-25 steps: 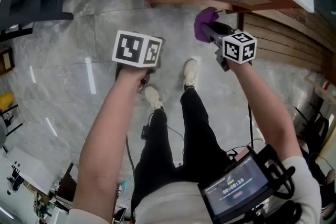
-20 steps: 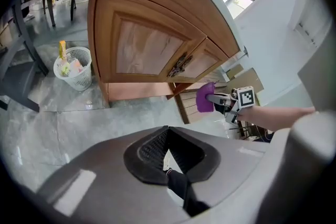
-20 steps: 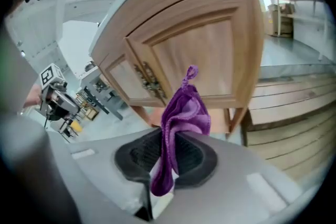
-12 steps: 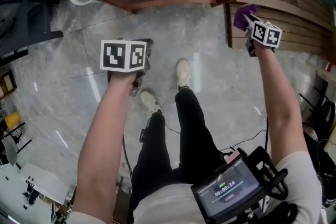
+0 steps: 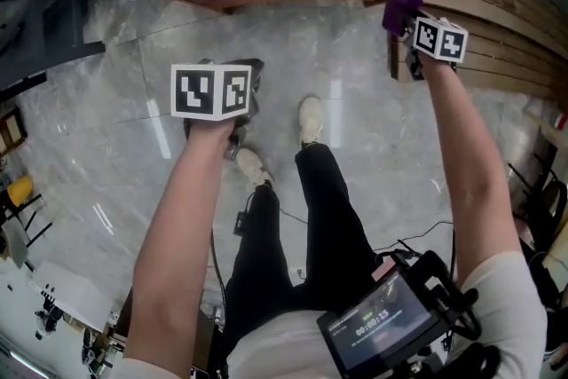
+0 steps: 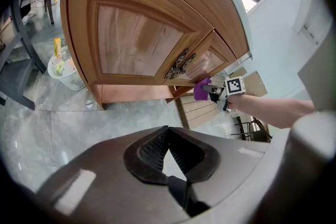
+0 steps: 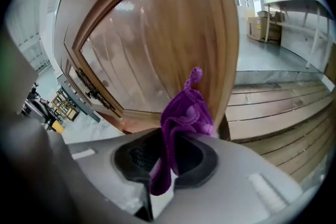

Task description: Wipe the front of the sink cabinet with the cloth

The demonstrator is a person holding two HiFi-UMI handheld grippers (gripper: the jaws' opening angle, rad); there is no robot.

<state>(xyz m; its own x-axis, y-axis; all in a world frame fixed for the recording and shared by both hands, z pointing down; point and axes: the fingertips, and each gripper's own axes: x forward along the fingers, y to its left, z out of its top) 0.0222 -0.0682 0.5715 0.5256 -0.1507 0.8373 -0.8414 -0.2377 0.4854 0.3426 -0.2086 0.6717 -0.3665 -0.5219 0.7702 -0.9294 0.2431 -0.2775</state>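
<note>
- Right hand-held gripper was clamped on cloth, which sat at the right front edge of the cabinet.
- Left hand-held gripper was closed, empty, well apart.
- Best: press flat, sweep across doors, skirt handles.

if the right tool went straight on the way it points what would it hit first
The cabinet front: the right tool points at its wooden right end, with the held cloth leading. Whether the cloth already touches it is unclear.
</note>
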